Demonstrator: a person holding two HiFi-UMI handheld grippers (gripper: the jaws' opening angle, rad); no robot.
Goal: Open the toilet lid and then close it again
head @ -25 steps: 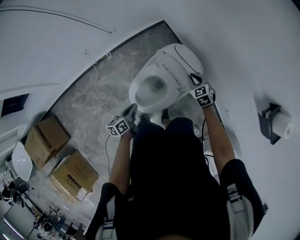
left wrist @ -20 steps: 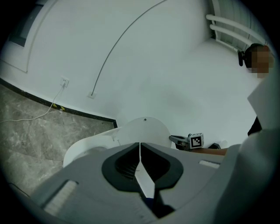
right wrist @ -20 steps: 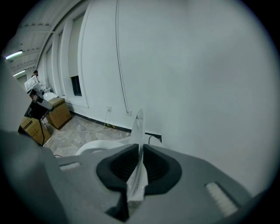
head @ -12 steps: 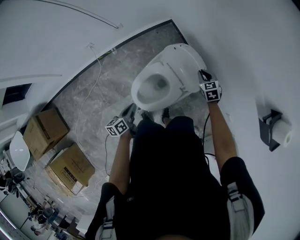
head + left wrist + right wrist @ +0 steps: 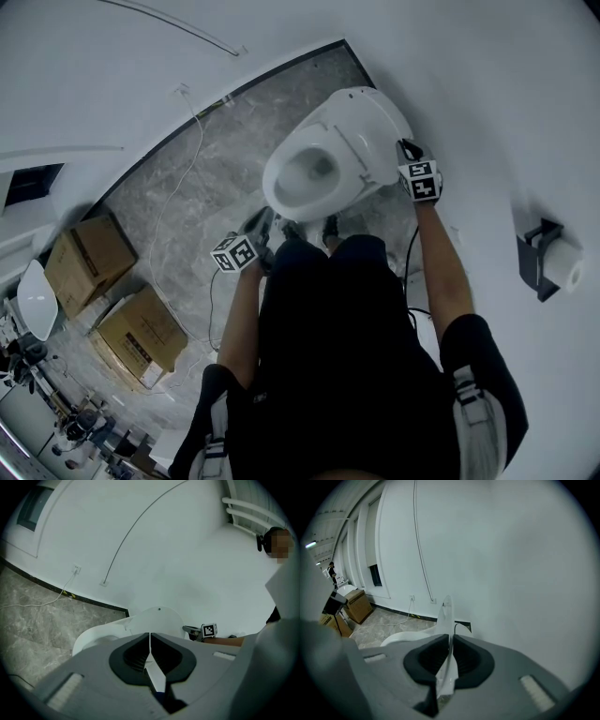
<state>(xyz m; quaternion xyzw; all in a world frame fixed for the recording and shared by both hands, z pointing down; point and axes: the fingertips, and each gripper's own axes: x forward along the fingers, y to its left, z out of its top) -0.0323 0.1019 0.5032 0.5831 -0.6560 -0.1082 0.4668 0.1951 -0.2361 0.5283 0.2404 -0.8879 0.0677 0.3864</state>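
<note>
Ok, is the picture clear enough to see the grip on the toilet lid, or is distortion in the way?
Head view: strong fisheye bend, dim light, toilet lid small but unblurred. Right gripper view: sharp, dark corners only; the right gripper, its jaws having just been closing, pinches the lid's edge. Left gripper view: sharp, no glare.

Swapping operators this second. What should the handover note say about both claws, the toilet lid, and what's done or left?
Right claw: jaws have just closed on the edge of the raised toilet lid.
Left claw: shut, nothing in it.
The lid stands upright, and the bowl is uncovered.
Done: opening.
Left: lower the lid onto the bowl, then release.
</note>
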